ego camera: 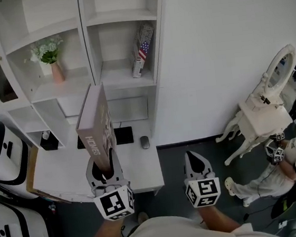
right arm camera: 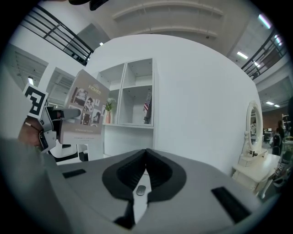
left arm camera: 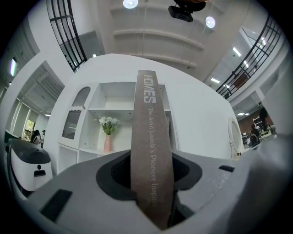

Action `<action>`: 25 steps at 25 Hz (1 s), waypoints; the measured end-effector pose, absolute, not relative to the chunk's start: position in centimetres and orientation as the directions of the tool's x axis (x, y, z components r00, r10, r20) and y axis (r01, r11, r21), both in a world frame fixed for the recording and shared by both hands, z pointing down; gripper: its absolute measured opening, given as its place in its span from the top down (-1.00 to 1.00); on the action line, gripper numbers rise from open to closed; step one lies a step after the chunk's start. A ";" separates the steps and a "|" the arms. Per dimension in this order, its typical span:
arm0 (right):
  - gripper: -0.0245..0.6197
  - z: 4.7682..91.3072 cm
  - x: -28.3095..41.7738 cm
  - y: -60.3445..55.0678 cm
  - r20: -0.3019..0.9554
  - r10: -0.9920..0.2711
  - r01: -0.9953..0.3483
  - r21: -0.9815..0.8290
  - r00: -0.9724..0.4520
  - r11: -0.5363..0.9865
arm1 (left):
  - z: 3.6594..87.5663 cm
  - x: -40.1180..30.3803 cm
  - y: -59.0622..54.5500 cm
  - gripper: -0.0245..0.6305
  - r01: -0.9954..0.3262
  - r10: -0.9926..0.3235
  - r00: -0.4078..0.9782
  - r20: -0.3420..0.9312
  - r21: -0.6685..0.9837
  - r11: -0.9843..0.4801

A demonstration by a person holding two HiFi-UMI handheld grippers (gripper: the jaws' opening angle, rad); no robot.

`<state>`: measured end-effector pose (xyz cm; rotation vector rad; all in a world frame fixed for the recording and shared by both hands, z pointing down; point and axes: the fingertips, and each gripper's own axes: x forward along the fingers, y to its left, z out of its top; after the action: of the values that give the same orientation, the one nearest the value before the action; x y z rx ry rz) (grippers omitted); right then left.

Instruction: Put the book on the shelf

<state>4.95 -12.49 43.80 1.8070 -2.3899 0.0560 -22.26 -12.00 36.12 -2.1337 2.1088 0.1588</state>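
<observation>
The right shelf compartment [ego camera: 116, 76] lies open across its left and middle; a flag-covered book [ego camera: 141, 52] leans against its right wall; a flower vase [ego camera: 56, 71] takes the middle of the left compartment [ego camera: 36, 93]; the upright book [ego camera: 97, 127] in the left gripper [ego camera: 105, 170] stands before the divider [ego camera: 86, 53] between them; on the desk [ego camera: 138, 169] a mouse [ego camera: 145, 141] lies near its right.

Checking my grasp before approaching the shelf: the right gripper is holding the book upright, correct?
No, the left gripper is holding the book upright; the left gripper view shows its spine between the fingers.
</observation>
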 end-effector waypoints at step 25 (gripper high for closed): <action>0.91 44.9 7.2 -24.3 0.150 -0.938 -0.947 0.023 -0.312 0.319 | 29.1 -19.5 -26.6 0.42 -0.998 -0.967 -0.008 -0.256 -0.057 0.023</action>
<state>7.18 -24.35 44.89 1.7546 -2.4383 0.1036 -19.52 -26.62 29.14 -2.0416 2.0735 0.2055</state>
